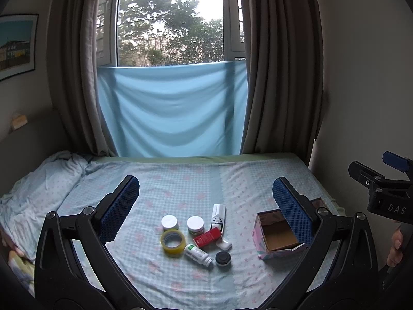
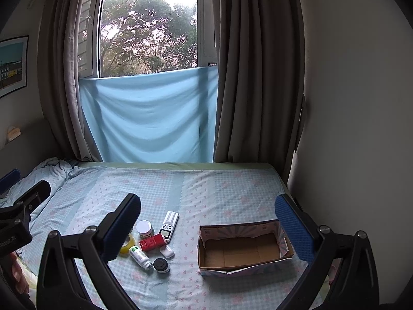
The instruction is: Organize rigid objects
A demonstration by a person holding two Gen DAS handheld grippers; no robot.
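Note:
A cluster of small objects lies on the bed: two white-lidded jars (image 1: 195, 224), a yellow tape roll (image 1: 173, 242), a white remote (image 1: 218, 217), a red box (image 1: 207, 237), a white earbud case (image 1: 223, 245), a white pill bottle (image 1: 198, 255) and a round black lid (image 1: 222, 258). An open, empty cardboard box (image 1: 277, 236) sits to their right; it also shows in the right wrist view (image 2: 241, 249). My left gripper (image 1: 206, 193) is open, above the cluster. My right gripper (image 2: 207, 211) is open, above the box and cluster.
The bed (image 1: 180, 180) has a checked blue sheet, with a crumpled duvet (image 1: 38, 188) at the left. A wall (image 2: 348, 129) runs along the bed's right side. Curtains and a blue cloth (image 1: 173, 108) hang at the window behind.

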